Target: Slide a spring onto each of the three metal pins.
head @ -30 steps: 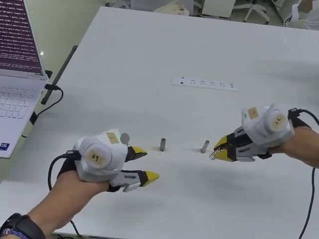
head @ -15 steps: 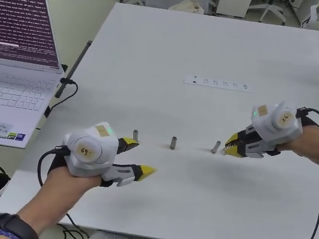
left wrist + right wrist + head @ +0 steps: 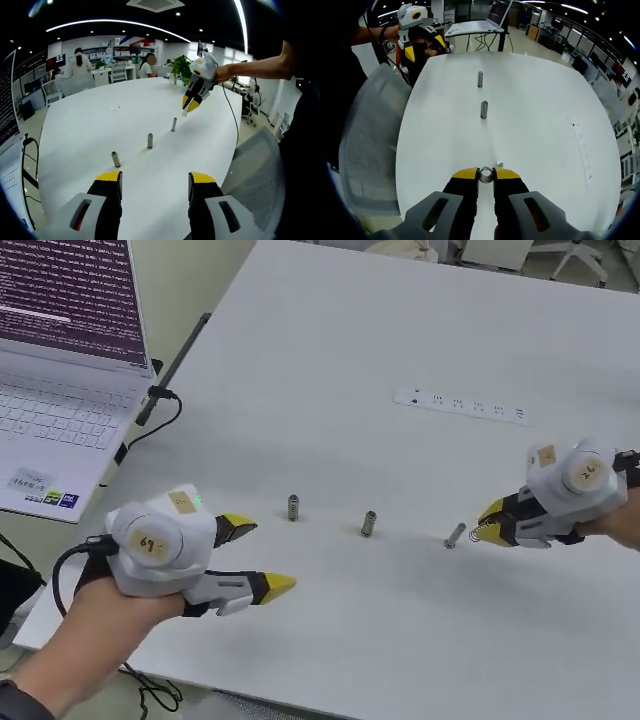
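Spring (image 3: 486, 174), small, silver, coiled wire, is pinched end-on between the yellow-tipped black fingers of the right gripper (image 3: 486, 176), which are closed almost together with only the coil's width between them. In the head view the spring pokes out of those tips toward 9 o'clock. Just beside its free end, at 9 o'clock, stands the short bare grey metal pin (image 3: 455, 535). Whether coil and pin touch, I cannot tell.

Follow the line on toward 9 o'clock and there's the middle metal pin (image 3: 368, 523), then the far metal pin (image 3: 293, 507), each wrapped in a coil. All three stand in a row on the white table (image 3: 400, 330), apart from one another. From the right gripper view the two coiled pins run off toward 12 o'clock.

Down at 7 o'clock from the far pin hangs the left gripper (image 3: 262, 555), near the table's front edge, its yellow-tipped fingers spread wide and holding nothing. The left gripper view confirms it: a broad gap, bare table between the tips, the pin row running off toward 1 o'clock.

Further out, a white power strip (image 3: 462, 405) lies flat at 12 o'clock from the pins, well apart from them. At 10 o'clock, off the table's left edge, sits an open silver laptop (image 3: 60, 360) with text on its screen, a black cable (image 3: 150, 415) looping beside it.
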Motion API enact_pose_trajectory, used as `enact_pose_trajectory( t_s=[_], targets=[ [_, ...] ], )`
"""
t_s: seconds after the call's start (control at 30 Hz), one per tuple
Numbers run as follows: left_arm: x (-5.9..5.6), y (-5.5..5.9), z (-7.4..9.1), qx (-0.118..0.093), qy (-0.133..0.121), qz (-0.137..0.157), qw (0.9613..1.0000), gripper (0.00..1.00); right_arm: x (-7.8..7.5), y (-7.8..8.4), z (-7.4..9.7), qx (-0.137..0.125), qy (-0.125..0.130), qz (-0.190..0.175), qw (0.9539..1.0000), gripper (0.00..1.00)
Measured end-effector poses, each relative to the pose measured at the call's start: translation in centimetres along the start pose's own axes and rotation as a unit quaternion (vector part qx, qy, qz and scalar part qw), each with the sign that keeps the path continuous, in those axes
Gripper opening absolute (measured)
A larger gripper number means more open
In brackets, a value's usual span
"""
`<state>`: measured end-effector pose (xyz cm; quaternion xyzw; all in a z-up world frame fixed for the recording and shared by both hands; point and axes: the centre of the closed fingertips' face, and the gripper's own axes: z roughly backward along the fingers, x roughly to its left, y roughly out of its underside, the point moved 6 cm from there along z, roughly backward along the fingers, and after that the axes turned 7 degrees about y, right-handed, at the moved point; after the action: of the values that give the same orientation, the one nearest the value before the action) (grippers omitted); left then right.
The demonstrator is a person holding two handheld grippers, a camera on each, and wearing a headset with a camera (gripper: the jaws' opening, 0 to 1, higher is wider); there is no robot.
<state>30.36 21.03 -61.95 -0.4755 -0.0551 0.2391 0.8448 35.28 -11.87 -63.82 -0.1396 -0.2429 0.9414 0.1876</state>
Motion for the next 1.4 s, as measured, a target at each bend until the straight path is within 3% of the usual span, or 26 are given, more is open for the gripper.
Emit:
enact_pose_trajectory(
  t_s=[0.53, 0.7, 1.4],
  targets=[
    [0.7, 2.0, 2.0, 0.006, -0.032, 0.037, 0.9988, 0.58, -1.4, 0.2, -1.3, 0.004, 0.004, 0.000, 1.0000, 0.09],
    [0.5, 2.0, 2.1, 0.005, -0.033, 0.044, 0.9985, 0.62, -1.7, 0.3, -1.6, 0.008, 0.004, 0.003, 1.0000, 0.09],
    [0.9, 2.5, 2.6, 0.011, -0.042, 0.053, 0.9976, 0.59, -1.8, 0.1, -3.3, 0.013, -0.014, 0.011, 0.9998, 0.09]
  ],
)
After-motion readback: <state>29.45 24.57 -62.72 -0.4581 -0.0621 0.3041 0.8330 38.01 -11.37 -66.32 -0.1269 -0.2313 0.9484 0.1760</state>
